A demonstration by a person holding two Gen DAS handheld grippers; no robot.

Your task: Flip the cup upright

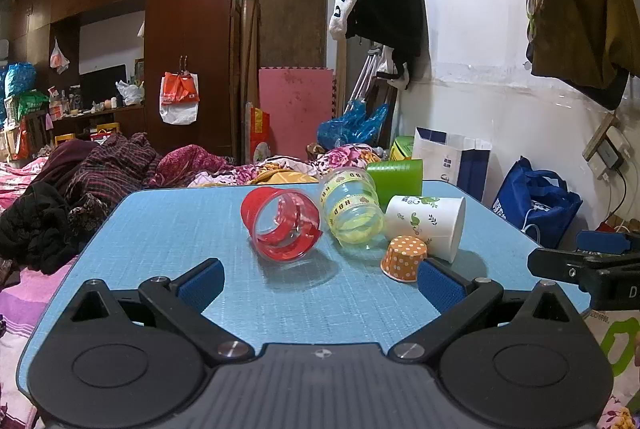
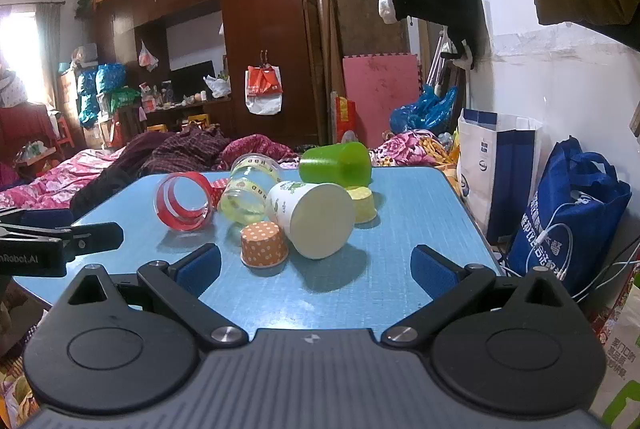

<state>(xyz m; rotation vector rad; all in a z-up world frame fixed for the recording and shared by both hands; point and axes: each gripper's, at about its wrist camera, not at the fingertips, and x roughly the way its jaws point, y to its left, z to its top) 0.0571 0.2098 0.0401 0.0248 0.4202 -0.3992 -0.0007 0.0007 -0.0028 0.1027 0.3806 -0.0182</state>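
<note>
Several cups lie on a blue table. A clear cup with red stripes lies on its side. A clear cup with yellow bands lies tipped beside it. A white paper cup with green leaves lies on its side. A small orange dotted cup stands upside down. A green cup lies behind, and a yellow cup stands upside down. My left gripper is open and empty, short of the cups. My right gripper is open and empty, near the orange cup.
The right gripper's body shows at the right edge of the left wrist view; the left gripper's body shows at the left of the right wrist view. A bed with piled clothes lies behind. Bags stand by the wall on the right.
</note>
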